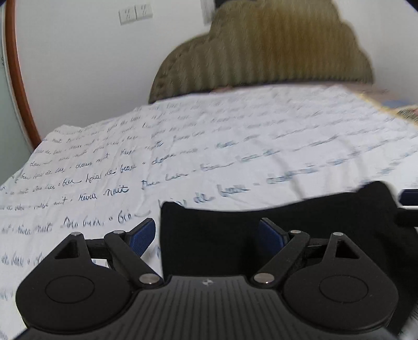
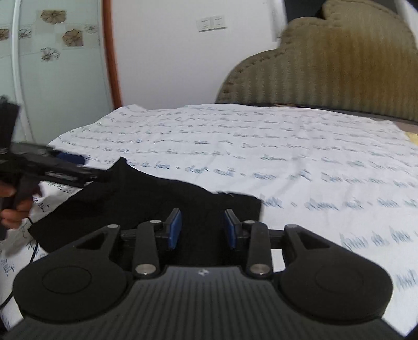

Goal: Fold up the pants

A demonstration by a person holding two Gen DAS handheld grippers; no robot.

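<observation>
Black pants (image 1: 222,243) lie folded flat on the white bed sheet, and their left edge runs between my left gripper's (image 1: 206,235) wide-apart blue pads. That gripper is open and grips nothing. In the right wrist view the pants (image 2: 156,198) spread from the left to the middle, with a corner at the right. My right gripper (image 2: 203,228) hovers low over that right part with a narrow gap between its pads (image 2: 174,230), and no cloth is pinched. The left gripper (image 2: 65,170) comes in from the left, held by a hand (image 2: 10,209), its tip at the pants' far left corner.
The white sheet (image 1: 183,146) printed with handwriting covers the bed. An olive ribbed headboard (image 2: 326,65) stands behind against a white wall with switches (image 2: 211,23). A wooden door frame (image 2: 112,52) and a flowered glass panel (image 2: 52,65) are at the left. A thin black cable (image 2: 34,255) lies at the left.
</observation>
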